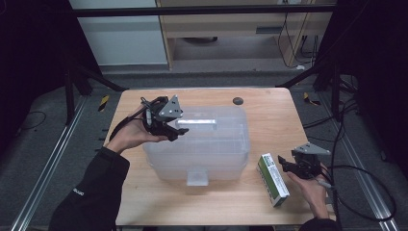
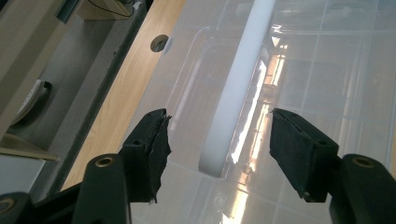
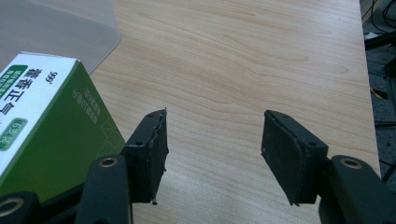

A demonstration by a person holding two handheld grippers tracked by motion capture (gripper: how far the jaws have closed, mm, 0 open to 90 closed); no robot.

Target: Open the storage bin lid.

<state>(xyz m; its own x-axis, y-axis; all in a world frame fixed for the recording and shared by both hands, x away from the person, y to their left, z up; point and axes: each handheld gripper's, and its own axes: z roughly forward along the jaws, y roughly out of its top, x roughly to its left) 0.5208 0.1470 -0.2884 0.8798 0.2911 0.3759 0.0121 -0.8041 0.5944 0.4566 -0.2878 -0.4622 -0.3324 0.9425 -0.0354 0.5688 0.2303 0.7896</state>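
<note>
Table (image 1: 144,202) of pale wood, standing on grey floor (image 1: 43,144) before a light cabinet, carries a clear plastic storage box (image 1: 202,159) at its centre, lid closed and white handle bar (image 2: 238,84) on top. Left gripper (image 1: 169,129) hovers over the box's left end, jaws spread either side of the handle without touching, apparently lined up to grasp it. Green-and-white carton (image 1: 273,179) lies flat near the table's right front corner; right gripper (image 1: 287,167) rests just beside it, jaws spread and empty, seemingly waiting.

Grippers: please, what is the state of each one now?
Left gripper: open, straddling the white handle of the bin lid.
Right gripper: open, holding nothing.
</note>
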